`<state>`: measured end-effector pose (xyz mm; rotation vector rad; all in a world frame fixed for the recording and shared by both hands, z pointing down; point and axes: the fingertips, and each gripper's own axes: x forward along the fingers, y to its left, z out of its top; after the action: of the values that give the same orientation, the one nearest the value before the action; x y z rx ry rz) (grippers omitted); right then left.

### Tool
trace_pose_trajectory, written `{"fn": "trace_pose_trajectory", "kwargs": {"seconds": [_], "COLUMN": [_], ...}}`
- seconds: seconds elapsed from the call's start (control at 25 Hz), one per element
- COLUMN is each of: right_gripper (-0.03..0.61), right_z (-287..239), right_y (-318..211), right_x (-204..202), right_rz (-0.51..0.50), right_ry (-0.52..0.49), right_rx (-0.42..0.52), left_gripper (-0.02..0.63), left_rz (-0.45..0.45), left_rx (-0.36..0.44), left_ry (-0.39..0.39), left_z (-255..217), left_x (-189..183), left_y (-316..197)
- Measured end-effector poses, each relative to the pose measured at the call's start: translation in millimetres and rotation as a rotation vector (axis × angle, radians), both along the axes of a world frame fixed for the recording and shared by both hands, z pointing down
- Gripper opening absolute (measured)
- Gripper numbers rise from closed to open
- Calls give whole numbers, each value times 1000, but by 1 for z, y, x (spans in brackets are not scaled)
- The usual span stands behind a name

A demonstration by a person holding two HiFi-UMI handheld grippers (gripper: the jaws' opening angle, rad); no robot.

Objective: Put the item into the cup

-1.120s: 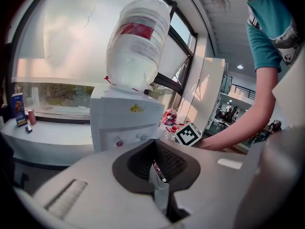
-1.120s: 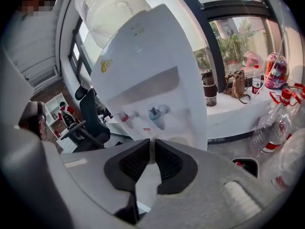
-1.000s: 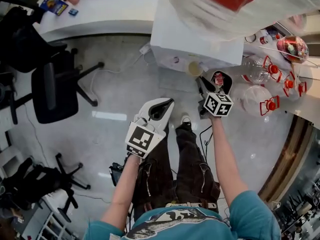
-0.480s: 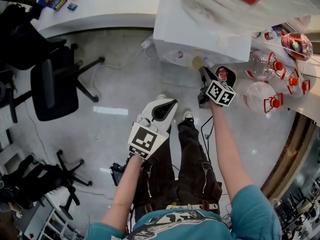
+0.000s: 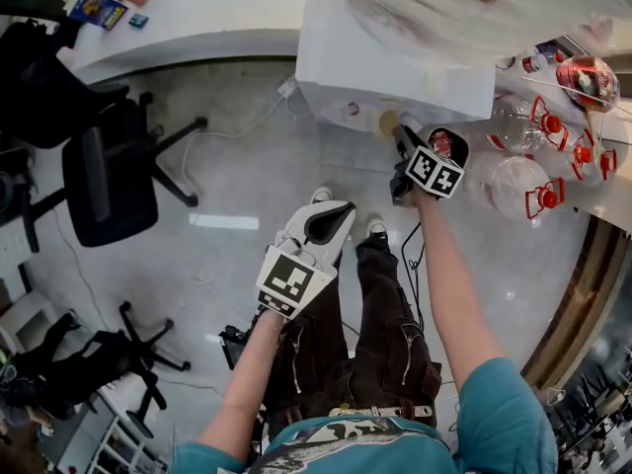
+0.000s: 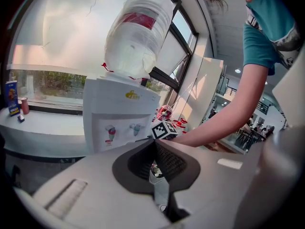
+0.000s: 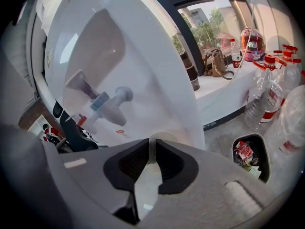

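A tan paper cup (image 5: 388,123) is pinched by its wall in my right gripper (image 5: 399,138), just in front of the white water dispenser (image 5: 395,52). In the right gripper view the cup's rim (image 7: 158,138) shows between the nearly closed jaws, below and to the right of the blue-handled tap (image 7: 102,100). My left gripper (image 5: 334,211) hangs lower, over the floor by the person's feet, shut with nothing in it. In the left gripper view the dispenser (image 6: 119,120) and its big bottle (image 6: 138,32) stand ahead, with the right gripper's marker cube (image 6: 164,129) beside them.
A black bin with red trash (image 5: 441,144) sits right of the dispenser. Several empty bottles with red caps (image 5: 518,191) lie on the floor at the right. A black office chair (image 5: 109,176) stands at the left, and a curved white counter (image 5: 197,28) runs behind.
My right gripper has carried the cup a little up and closer to the dispenser's front. The left gripper has drifted slightly right and stays shut.
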<state>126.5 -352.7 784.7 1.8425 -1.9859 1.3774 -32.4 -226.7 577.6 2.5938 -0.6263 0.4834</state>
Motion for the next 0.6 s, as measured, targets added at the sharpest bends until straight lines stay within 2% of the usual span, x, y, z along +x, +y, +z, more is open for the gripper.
{"fn": "trace_pose_trajectory", "kwargs": {"seconds": [0.16, 0.6], "right_gripper": [80, 87], "right_z": [1, -6], "right_y": [-1, 4], "right_x": [-2, -9], "right_rz": [-5, -3], "right_ry": [-13, -62], "right_rx": [-7, -2], "left_gripper": [12, 12], "left_rz": [1, -3], "left_rx": [-9, -17], "left_ry": [-7, 1], "left_z": [3, 5], "left_x": [0, -1], "left_y": [2, 1]}}
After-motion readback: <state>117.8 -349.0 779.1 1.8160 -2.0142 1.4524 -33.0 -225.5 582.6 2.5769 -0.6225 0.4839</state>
